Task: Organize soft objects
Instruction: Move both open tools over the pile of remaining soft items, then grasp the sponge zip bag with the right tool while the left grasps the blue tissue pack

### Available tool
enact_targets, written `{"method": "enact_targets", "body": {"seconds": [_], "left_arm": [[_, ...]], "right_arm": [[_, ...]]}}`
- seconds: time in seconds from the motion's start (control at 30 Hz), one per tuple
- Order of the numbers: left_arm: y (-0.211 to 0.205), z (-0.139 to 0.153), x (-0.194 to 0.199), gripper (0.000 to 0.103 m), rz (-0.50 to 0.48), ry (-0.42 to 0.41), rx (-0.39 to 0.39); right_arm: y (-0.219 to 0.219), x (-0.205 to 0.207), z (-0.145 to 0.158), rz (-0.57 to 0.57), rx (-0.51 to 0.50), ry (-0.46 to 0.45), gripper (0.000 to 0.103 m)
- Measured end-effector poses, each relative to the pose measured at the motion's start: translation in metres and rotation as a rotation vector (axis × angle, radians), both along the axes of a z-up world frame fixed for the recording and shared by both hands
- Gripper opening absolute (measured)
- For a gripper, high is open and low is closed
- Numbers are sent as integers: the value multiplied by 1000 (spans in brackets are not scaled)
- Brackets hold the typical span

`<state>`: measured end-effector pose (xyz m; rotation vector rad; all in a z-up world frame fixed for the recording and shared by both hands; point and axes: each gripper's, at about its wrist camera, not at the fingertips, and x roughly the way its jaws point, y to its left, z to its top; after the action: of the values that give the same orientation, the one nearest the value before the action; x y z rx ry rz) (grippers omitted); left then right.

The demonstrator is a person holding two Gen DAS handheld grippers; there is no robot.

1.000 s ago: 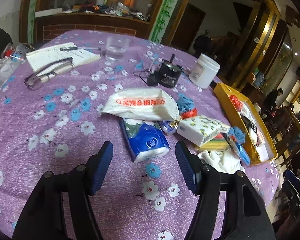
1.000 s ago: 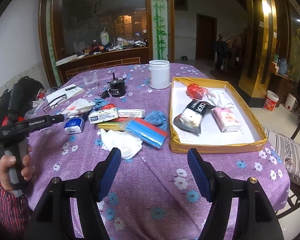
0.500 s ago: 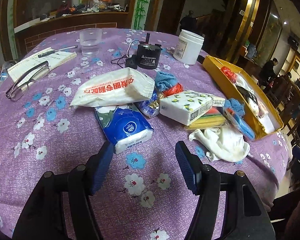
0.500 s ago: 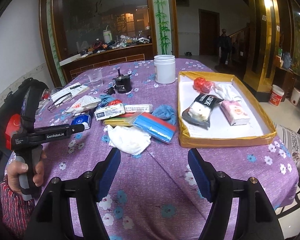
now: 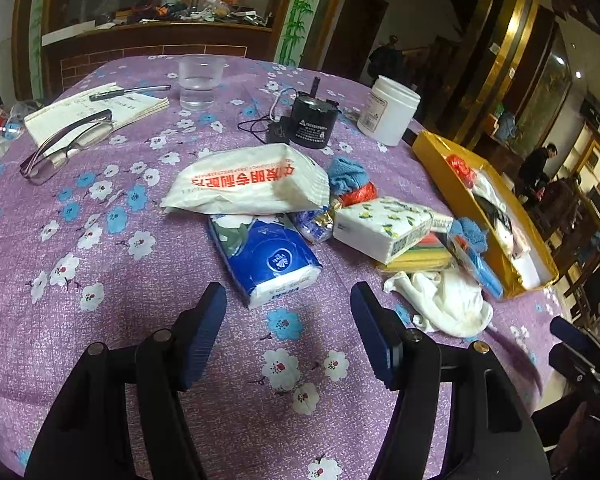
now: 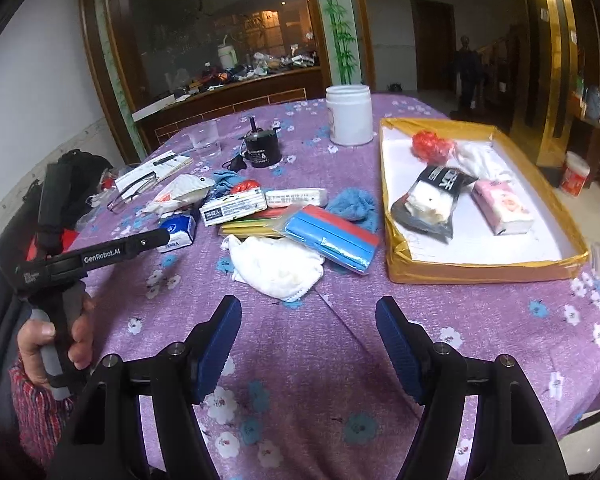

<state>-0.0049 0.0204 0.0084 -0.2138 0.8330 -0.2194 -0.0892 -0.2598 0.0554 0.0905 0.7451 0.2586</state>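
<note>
A pile of soft things lies mid-table: a blue tissue pack [image 5: 266,258], a white bag with red print [image 5: 252,182], a flowered tissue pack [image 5: 382,226], a white cloth [image 5: 446,300] [image 6: 278,266], a blue cloth [image 6: 354,208] and a blue-red sponge pack [image 6: 332,238]. The yellow tray [image 6: 484,268] holds a red ball, a black pack and a pink pack. My left gripper [image 5: 288,330] is open, just short of the blue tissue pack. My right gripper [image 6: 308,342] is open and empty, near the white cloth.
A white jar [image 6: 349,114], a black round device [image 5: 314,122], a water glass [image 5: 200,80], a notebook with pen [image 5: 100,110] and glasses [image 5: 66,146] stand at the far side. The left hand-held gripper [image 6: 88,258] shows at the left of the right wrist view.
The left gripper has drawn nearer to the blue tissue pack, which now sits just ahead of its fingers. The right gripper has crept slightly forward. Both stay open.
</note>
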Motion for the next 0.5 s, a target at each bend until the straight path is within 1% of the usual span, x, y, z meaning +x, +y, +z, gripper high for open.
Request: {"method": "enact_targets", "body": {"seconds": [0.07,0.17,0.27,0.33,0.37,0.4,0.47,0.5], "left_arm": [[4,-1,1,64,11,8,-19],[11,-2,2,64,29,20,-53],[17,-3,3,64,47,29,-79],[18,-5,4,64,54,36,-84],[18,-5,5,64,49,40,-86],[16,-6,6,64,42,43,-84],[13,-5,6,64,38,41,-62],[11,-5,7,64,33,41,-50]], "right_arm": [[1,3,0,28,7,-5,69],[6,11,1,41,-28,-8,70],[15,20,7,91,-61,-25,66],[25,33,8,132,-114,-24,59],[28,38,7,143,-133,-19,58],[33,49,5,159,-173,-7,58],[39,63,1,193,-215,2,58],[41,74,-2,209,-253,2,58]]}}
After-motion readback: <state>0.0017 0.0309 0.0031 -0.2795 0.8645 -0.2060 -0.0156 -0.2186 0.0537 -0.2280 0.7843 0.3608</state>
